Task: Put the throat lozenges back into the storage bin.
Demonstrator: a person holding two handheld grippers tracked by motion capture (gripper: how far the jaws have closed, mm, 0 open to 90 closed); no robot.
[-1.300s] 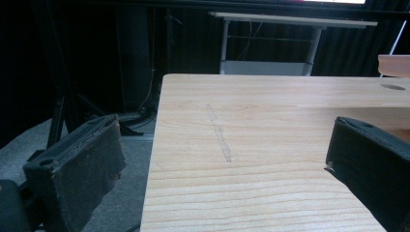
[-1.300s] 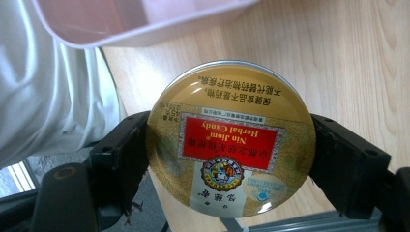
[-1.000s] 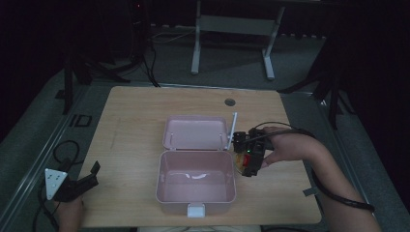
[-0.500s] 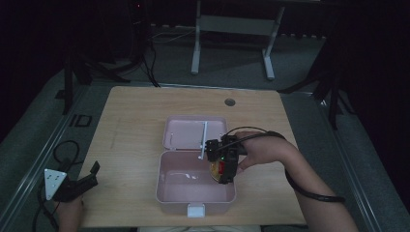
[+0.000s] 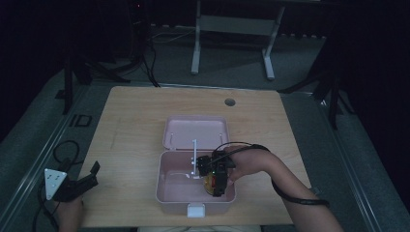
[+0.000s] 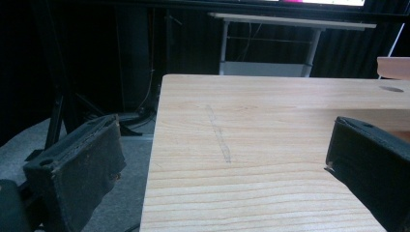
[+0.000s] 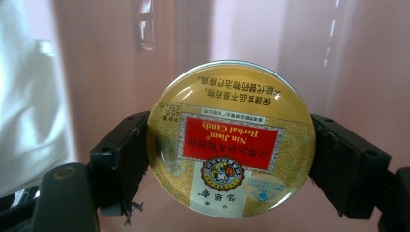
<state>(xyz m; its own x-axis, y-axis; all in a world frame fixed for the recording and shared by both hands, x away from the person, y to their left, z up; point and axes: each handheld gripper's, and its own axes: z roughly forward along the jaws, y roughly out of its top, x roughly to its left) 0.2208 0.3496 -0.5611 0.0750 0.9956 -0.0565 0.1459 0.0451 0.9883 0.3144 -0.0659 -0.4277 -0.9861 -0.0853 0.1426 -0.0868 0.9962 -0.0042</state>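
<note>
A pink box [image 5: 167,193] lies open in the middle of the table, its lid [image 5: 193,130] flat behind it. My right gripper [image 5: 216,182] is down inside the box's right half, shut on a round gold candy tin [image 7: 231,140] with a red label; both jaws press its rim, and the pink box floor [image 7: 96,72] lies behind it. In the high view the candy tin [image 5: 210,182] peeks out under the gripper. My left gripper [image 5: 80,183] rests open at the table's front left corner; its fingers [image 6: 72,169] stand wide apart with nothing between them.
A white piece [image 5: 194,157] stands by the box's back wall, and something white [image 7: 29,121] lies at the left in the right gripper view. A round hole [image 5: 229,102] marks the table's far side. The table's left edge [image 6: 152,145] runs beside the left gripper.
My right gripper carried the candy tin leftward and down, from beside the box's right edge into the box. The left gripper stayed put.
</note>
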